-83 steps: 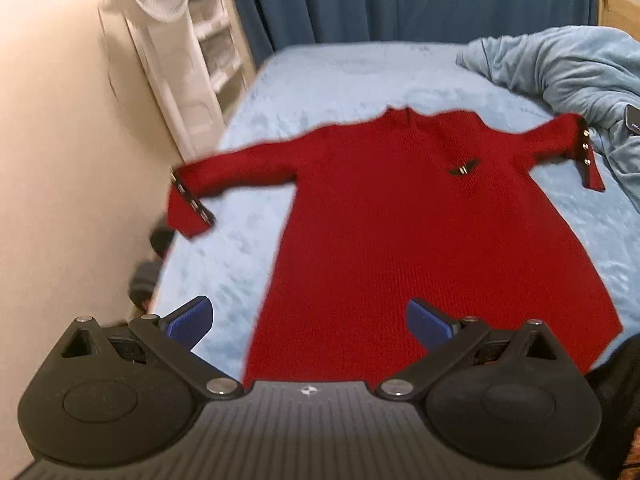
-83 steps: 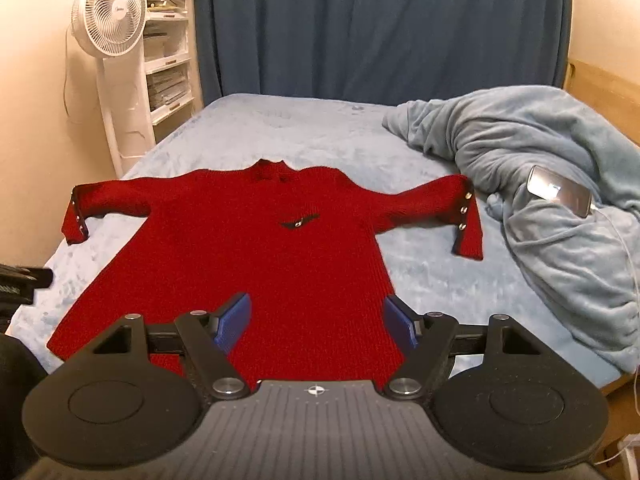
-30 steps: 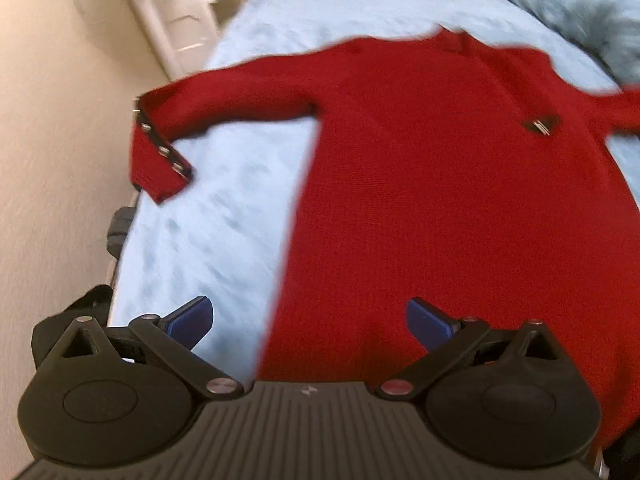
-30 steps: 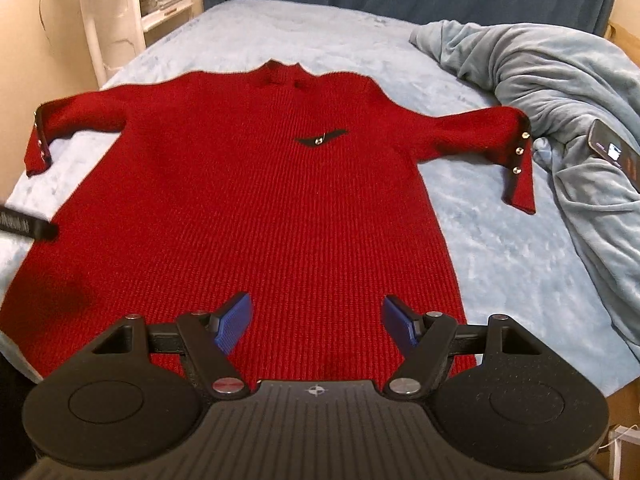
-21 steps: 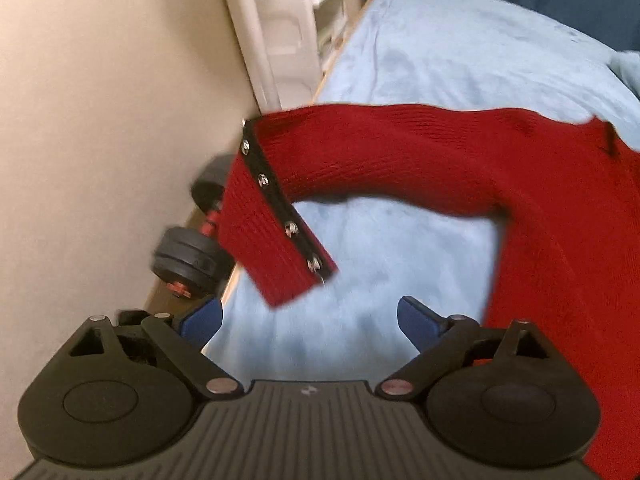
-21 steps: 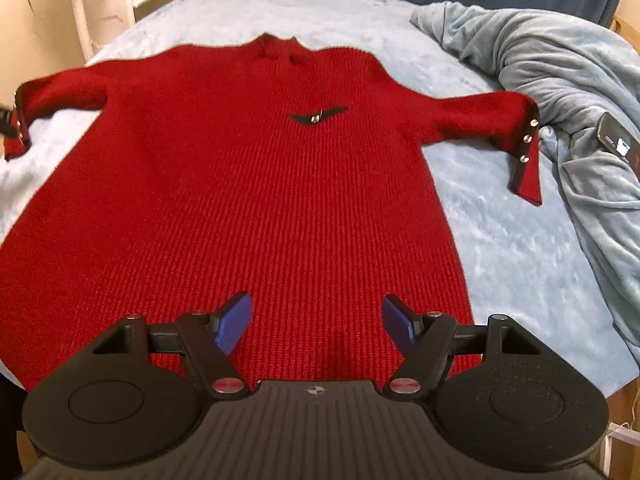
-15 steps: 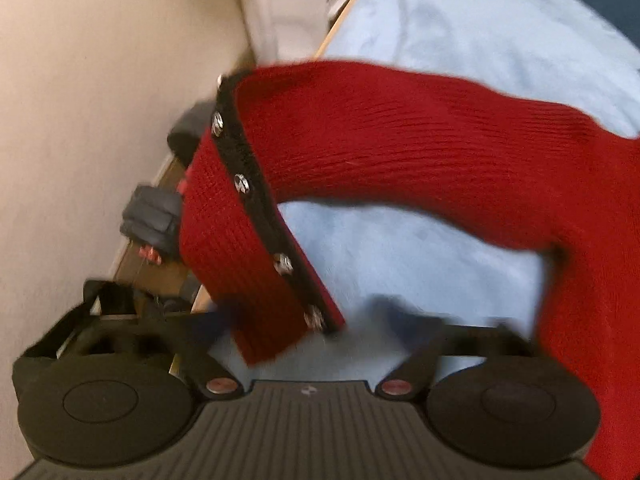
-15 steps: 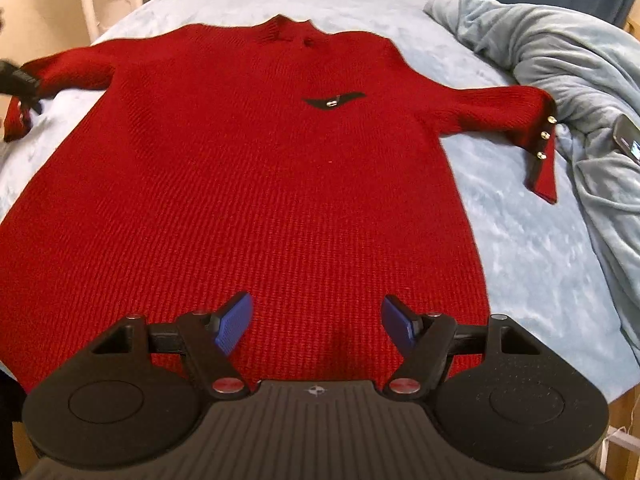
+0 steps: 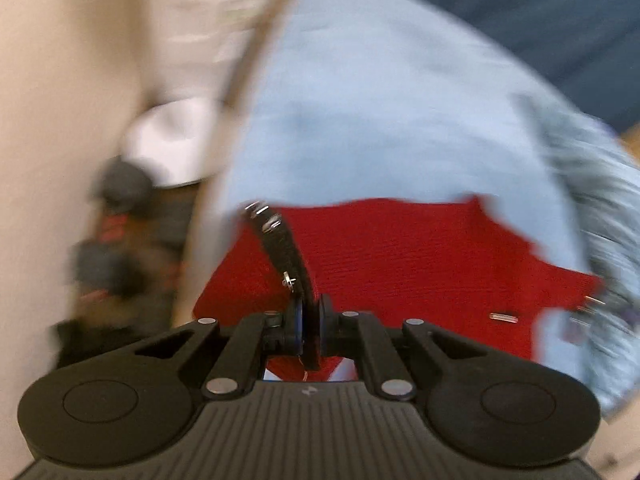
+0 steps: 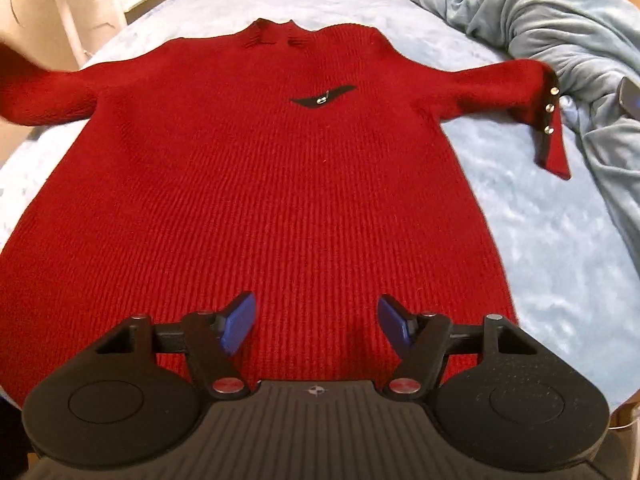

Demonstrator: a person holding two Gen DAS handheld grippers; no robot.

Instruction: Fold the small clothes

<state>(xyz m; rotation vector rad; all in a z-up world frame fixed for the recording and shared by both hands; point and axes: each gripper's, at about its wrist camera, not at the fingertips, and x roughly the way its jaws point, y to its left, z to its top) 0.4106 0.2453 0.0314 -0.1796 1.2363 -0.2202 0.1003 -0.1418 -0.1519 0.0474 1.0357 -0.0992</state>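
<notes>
My left tongs (image 9: 308, 326) have just snapped together on the black-trimmed cuff (image 9: 298, 276) of the red knitted sweater's left sleeve, which a second ago lay flat at the bed's edge with my jaws wide above it. The cuff now rides lifted, over the red body. The view is blurred. The red sweater (image 10: 280, 184) lies face up, spread on the pale blue bed (image 10: 560, 240). My right tongs (image 10: 316, 318) hover apart over its hem, jaws narrowing slightly, gripping nothing. I judge the sleeve fold has begun: the sleeve goes across the chest next.
</notes>
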